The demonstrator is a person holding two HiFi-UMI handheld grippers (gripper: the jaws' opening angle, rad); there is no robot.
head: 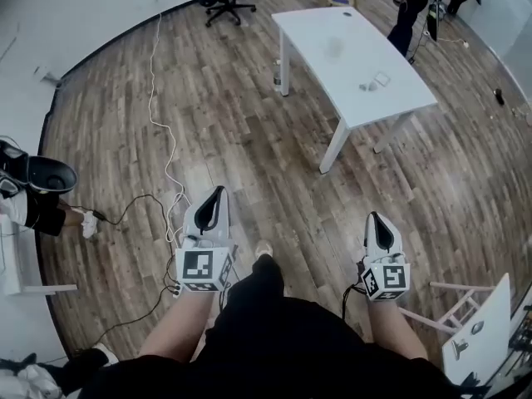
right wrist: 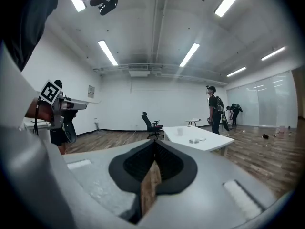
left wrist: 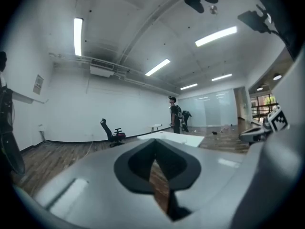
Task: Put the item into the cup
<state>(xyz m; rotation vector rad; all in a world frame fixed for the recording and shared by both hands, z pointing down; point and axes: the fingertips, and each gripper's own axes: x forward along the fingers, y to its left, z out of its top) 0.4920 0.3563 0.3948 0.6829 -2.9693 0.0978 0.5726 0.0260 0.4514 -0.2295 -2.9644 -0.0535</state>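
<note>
Item: small pale pieces (right wrist: 194, 140) on the white table (right wrist: 217, 143), well ahead of both jaw pairs and right of the right jaws' tips.
Cup (right wrist: 180, 131): upright on the same table, just left of the item, well apart from either gripper.
Right gripper (head: 376, 217): jaws pressed together, nothing between them.
Left gripper (head: 218, 191): jaws closed tip to tip, empty.
Office chair (right wrist: 152, 126): far beyond the right jaws, straight ahead.
</note>
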